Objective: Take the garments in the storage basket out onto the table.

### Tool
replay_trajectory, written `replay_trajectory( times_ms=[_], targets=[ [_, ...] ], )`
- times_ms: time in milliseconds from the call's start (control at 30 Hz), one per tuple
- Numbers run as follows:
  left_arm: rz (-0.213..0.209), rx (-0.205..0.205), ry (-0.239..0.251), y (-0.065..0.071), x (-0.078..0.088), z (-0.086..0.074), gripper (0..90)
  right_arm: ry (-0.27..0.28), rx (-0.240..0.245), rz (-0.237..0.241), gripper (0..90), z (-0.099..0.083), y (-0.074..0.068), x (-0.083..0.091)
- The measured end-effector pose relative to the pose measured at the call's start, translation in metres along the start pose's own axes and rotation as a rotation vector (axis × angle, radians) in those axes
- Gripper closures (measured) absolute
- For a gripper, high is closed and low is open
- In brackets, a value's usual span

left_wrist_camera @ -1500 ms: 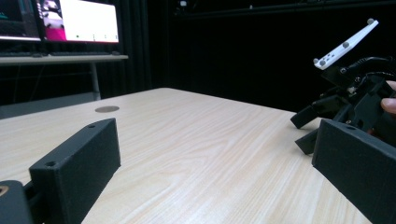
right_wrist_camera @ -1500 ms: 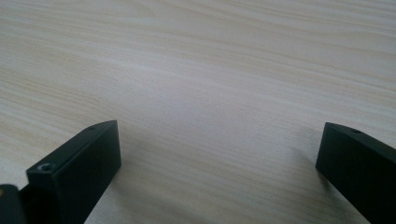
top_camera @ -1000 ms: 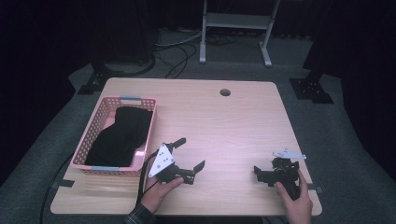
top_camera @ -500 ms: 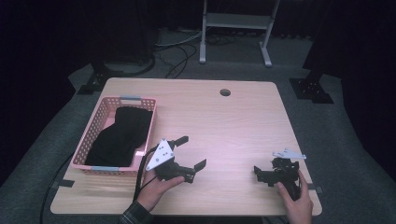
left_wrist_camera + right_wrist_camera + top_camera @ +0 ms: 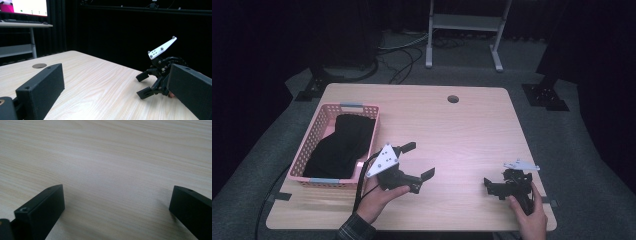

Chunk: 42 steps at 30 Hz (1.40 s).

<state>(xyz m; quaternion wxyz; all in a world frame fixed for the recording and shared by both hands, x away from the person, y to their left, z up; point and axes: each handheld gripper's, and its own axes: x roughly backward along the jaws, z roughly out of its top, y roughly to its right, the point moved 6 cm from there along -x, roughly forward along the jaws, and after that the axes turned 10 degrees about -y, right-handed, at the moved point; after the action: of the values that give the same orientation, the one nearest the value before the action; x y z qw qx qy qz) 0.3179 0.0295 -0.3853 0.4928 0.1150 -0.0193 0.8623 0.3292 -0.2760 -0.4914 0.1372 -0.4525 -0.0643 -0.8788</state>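
- I see a light wooden table (image 5: 462, 130) from above, set on grey carpet in a dark room; I use the table as my landmark throughout.
- A pink basket (image 5: 323, 150) sits on the table's left part, close to its left edge. A black cloth (image 5: 343, 145) lies inside it; its folds are too dark for me to make out.
- A small round hole (image 5: 453, 99) sits near the table's far edge, right of centre.
- My left gripper (image 5: 418, 161) is held by the left hand (image 5: 379, 197) over the table's near edge, just right of the basket. Its two black jaws are spread wide with nothing between them. A pale three-cornered plate (image 5: 382, 160) rides on top, and a black cable (image 5: 362, 180) trails off toward the near edge.
- My right gripper (image 5: 490, 186) is at the table's near right corner, held by the right hand (image 5: 529, 215). From above it is small and dark, and the hand covers part of it.
- In the left gripper view, both jaws are cut off by the bottom edge; the right gripper (image 5: 144, 85) shows beyond them on the tabletop, partly hidden behind one jaw.
- In the right gripper view, the two jaws stand far apart, low over bare wood grain (image 5: 112, 165), with nothing between them; their outer ends run out of view.
- Beyond the table's far edge a grey metal stand (image 5: 464, 30) is visible, with its top cut off.
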Motion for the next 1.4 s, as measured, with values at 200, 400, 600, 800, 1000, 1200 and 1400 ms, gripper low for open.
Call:
replay_trajectory(
  times_ms=[200, 400, 600, 800, 1000, 1200, 1400],
  targets=[
    [-0.001, 0.001, -0.017, -0.001, -0.002, 0.008, 0.3, 0.000, -0.001, 0.000, 0.0, 0.000, 0.000, 0.000],
    [-0.005, -0.004, -0.052, -0.002, -0.004, 0.013, 0.3, -0.001, -0.001, 0.000, 0.0, 0.000, 0.000, 0.000],
    [-0.013, 0.006, -0.068, -0.004, -0.006, 0.017, 0.2, 0.000, 0.000, 0.000, 0.0, 0.000, 0.000, 0.000],
    [-0.012, 0.013, -0.068, -0.007, -0.006, 0.027, 0.3, 0.000, 0.000, 0.000, 0.0, 0.000, 0.000, 0.000],
    [-0.018, 0.003, -0.074, -0.007, -0.005, 0.041, 0.2, 0.000, -0.001, 0.000, 0.0, 0.000, 0.000, 0.000],
    [-0.023, 0.000, -0.059, -0.007, -0.001, 0.056, 0.2, 0.000, -0.002, 0.001, 0.0, 0.000, 0.000, 0.000],
    [-0.034, -0.004, -0.066, -0.007, 0.002, 0.069, 0.3, 0.001, -0.001, 0.001, 0.0, 0.000, 0.000, 0.000]
  ],
)
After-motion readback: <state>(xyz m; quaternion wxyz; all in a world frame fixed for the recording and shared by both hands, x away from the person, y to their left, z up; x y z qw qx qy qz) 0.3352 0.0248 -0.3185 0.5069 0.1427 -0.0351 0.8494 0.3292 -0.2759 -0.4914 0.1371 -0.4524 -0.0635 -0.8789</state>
